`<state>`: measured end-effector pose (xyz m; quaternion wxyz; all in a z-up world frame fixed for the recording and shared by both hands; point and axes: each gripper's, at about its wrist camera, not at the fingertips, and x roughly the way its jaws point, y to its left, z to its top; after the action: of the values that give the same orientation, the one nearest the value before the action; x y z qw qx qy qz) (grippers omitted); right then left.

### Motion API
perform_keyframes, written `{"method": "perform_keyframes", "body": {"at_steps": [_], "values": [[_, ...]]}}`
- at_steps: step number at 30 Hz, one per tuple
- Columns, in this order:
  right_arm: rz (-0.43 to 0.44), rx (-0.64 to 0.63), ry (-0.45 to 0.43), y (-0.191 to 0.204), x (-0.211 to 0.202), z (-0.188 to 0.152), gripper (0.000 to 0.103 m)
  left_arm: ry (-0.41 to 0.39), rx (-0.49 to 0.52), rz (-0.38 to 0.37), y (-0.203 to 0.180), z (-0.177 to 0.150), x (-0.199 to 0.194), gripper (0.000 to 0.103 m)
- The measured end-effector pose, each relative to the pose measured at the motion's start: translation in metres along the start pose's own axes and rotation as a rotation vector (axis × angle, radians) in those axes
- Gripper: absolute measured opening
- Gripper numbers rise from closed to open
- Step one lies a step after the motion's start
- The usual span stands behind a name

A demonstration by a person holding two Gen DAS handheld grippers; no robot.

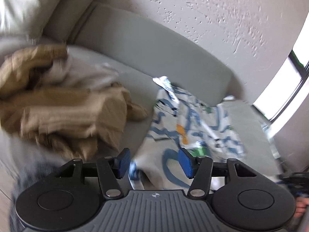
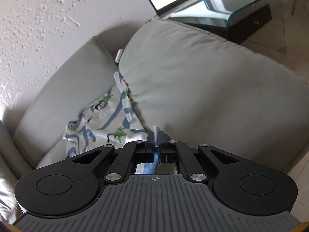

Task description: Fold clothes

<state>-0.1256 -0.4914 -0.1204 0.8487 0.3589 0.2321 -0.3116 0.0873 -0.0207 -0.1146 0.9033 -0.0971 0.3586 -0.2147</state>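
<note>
Blue pads (image 1: 123,162) are being held wide apart on the left gripper (image 1: 154,163), with nothing being gripped between them, above a white garment (image 1: 193,123) printed in blue, green and orange. That garment is being shown crumpled on the grey sofa seat (image 1: 135,73), its near part lying just beneath the spread fingers. Near it on the left, tan clothes (image 1: 63,106) are being seen in a blurred heap on the same seat. On the right gripper (image 2: 155,135), the fingers are being pressed together on a thin white edge of the printed garment (image 2: 100,121), a blue strip of it being seen between the arms below. Beside this, a large grey cushion (image 2: 202,89) is being shown against the garment, with a glass table (image 2: 251,2) beyond it.
</note>
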Motion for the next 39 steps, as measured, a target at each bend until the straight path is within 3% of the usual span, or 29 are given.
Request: {"method": "perform_keyframes", "body": {"at_steps": [2, 6, 13, 14, 15, 16, 18, 22, 25, 28, 30, 32, 33, 34, 35, 39], "values": [[0.019, -0.03, -0.009, 0.0, -0.004, -0.001, 0.003, 0.068, 0.071, 0.076, -0.014, 0.012, 0.023, 0.073], [0.048, -0.029, -0.007, 0.0, -0.011, -0.003, 0.003, 0.22, 0.19, 0.159, -0.028, 0.023, 0.072, 0.064], [0.096, -0.007, 0.0, 0.0, -0.023, -0.007, 0.003, 0.315, 0.396, 0.192, -0.048, 0.012, 0.109, 0.062], [0.102, -0.004, 0.002, 0.0, -0.025, -0.007, 0.003, 0.328, 0.423, 0.196, -0.05, 0.01, 0.114, 0.044], [0.109, -0.001, 0.003, 0.0, -0.027, -0.008, 0.003, 0.342, 0.449, 0.2, -0.053, 0.008, 0.12, 0.014], [0.116, 0.002, 0.004, 0.0, -0.029, -0.008, 0.003, 0.353, 0.469, 0.205, -0.055, 0.006, 0.124, 0.004], [0.125, 0.002, 0.012, 0.001, -0.03, -0.01, 0.003, 0.329, 0.485, 0.219, -0.055, 0.006, 0.12, 0.003], [0.106, -0.049, 0.074, 0.009, -0.017, -0.018, 0.003, 0.232, 0.306, 0.253, -0.029, 0.023, 0.095, 0.004], [0.092, -0.086, 0.12, 0.015, -0.008, -0.023, 0.003, 0.237, 0.162, 0.304, 0.0, 0.026, 0.089, 0.004], [0.077, -0.124, 0.166, 0.02, 0.002, -0.029, 0.003, 0.271, 0.099, 0.297, 0.018, 0.02, 0.093, 0.013], [0.067, -0.149, 0.197, 0.024, 0.009, -0.033, 0.004, 0.269, 0.107, 0.292, 0.015, 0.02, 0.09, 0.017], [0.057, -0.175, 0.228, 0.028, 0.015, -0.037, 0.022, 0.264, 0.114, 0.277, 0.014, 0.02, 0.085, 0.026], [0.05, -0.187, 0.25, 0.03, 0.017, -0.038, 0.025, 0.26, 0.112, 0.269, 0.015, 0.02, 0.082, 0.029], [0.037, -0.195, 0.277, 0.029, 0.018, -0.038, 0.04, 0.247, 0.109, 0.264, 0.014, 0.02, 0.076, 0.031], [0.023, -0.197, 0.283, 0.028, 0.015, -0.037, 0.047, 0.231, 0.105, 0.26, 0.013, 0.02, 0.069, 0.034], [-0.025, -0.183, 0.19, 0.017, -0.012, -0.023, 0.049, 0.163, 0.118, 0.257, 0.003, 0.018, 0.045, 0.037]]}}
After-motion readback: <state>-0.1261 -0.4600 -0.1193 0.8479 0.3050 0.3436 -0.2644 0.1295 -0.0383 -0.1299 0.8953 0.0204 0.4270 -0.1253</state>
